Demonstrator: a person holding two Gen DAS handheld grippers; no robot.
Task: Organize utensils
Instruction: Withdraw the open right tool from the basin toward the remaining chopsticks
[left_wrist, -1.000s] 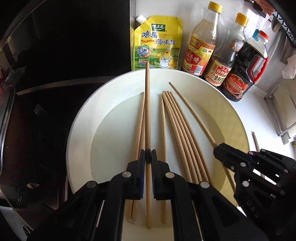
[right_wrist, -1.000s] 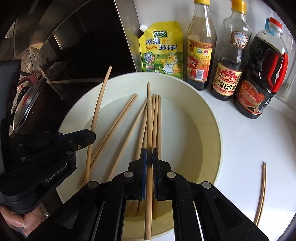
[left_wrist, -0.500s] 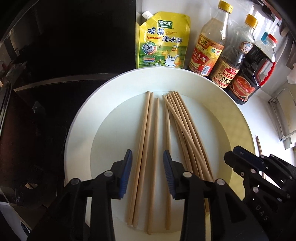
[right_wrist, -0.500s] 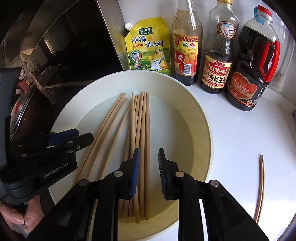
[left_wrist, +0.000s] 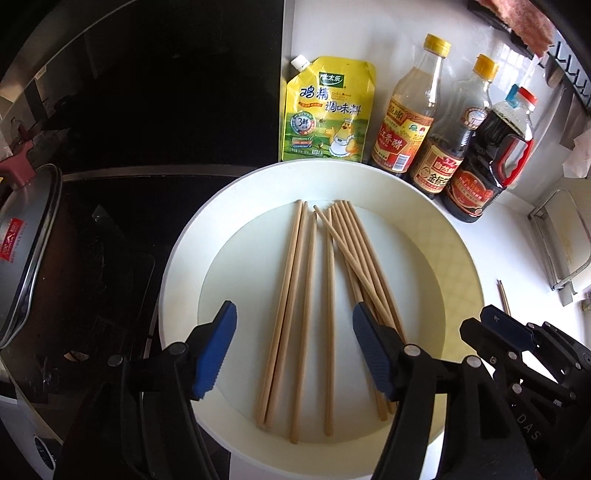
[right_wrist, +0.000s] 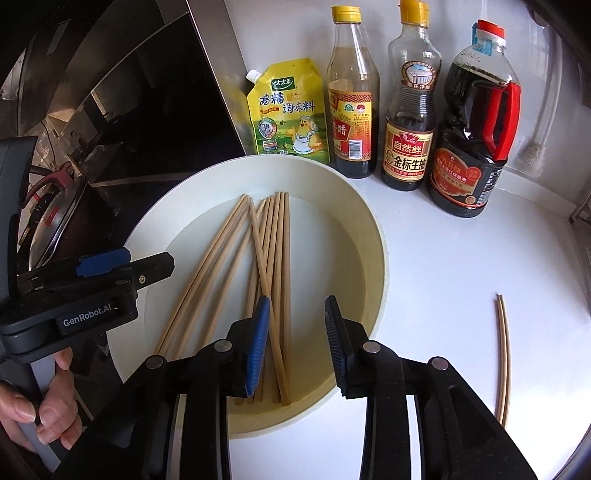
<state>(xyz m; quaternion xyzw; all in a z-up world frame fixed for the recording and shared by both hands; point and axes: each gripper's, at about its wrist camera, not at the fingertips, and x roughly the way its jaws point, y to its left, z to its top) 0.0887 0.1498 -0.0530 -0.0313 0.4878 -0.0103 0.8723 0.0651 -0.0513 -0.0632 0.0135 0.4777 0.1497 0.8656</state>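
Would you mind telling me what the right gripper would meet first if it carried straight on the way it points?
Probably the chopsticks lying in the white plate; the right gripper stands open above them, though depth is hard to judge.

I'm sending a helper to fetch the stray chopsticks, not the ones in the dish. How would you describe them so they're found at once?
Start at the big white dish in front of the sauce bottles. On the bare white counter beside it, on the side away from the stove, lies a pair of chopsticks. Unlike the dish's chopsticks, these lie directly on the counter, side by side, alone.
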